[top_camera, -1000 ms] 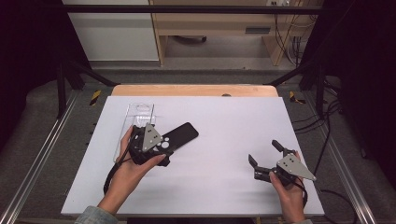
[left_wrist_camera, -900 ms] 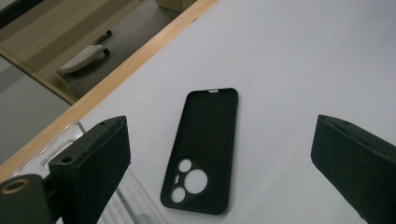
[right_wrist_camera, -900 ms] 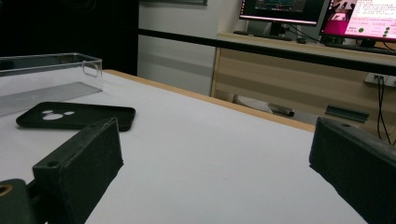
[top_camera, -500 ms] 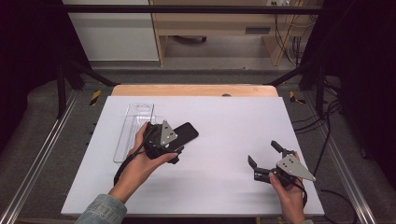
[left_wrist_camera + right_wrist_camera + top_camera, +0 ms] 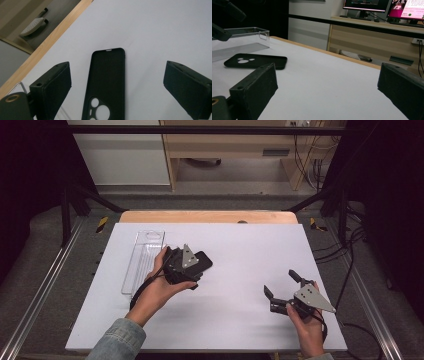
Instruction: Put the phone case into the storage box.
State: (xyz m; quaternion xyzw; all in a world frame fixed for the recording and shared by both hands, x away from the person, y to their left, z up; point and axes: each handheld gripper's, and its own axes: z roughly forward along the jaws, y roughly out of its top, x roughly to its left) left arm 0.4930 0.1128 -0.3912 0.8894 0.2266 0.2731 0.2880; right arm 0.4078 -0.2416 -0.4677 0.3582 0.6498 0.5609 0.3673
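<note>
A black phone case (image 5: 205, 260) lies flat on the white table, left of centre. In the left gripper view the case (image 5: 106, 82) runs lengthwise up the middle, its camera cut-outs nearest the camera. My left gripper (image 5: 192, 265) hovers over the case's near end, and its jaws (image 5: 117, 67) stand wide open on either side without touching it. My right gripper (image 5: 280, 282) is held low at the front right, open and holding nothing. From the right gripper (image 5: 328, 72) view the case (image 5: 255, 61) lies off to the left.
A clear plastic tray (image 5: 142, 260) lies lengthwise just left of the case, also seen as the tray (image 5: 242, 42) behind it. A wooden strip (image 5: 207, 216) edges the table's far side. Metal rails flank the table.
My left gripper has moved right and forward, from beside the tray to over the case's near end. The right gripper has stayed put.
</note>
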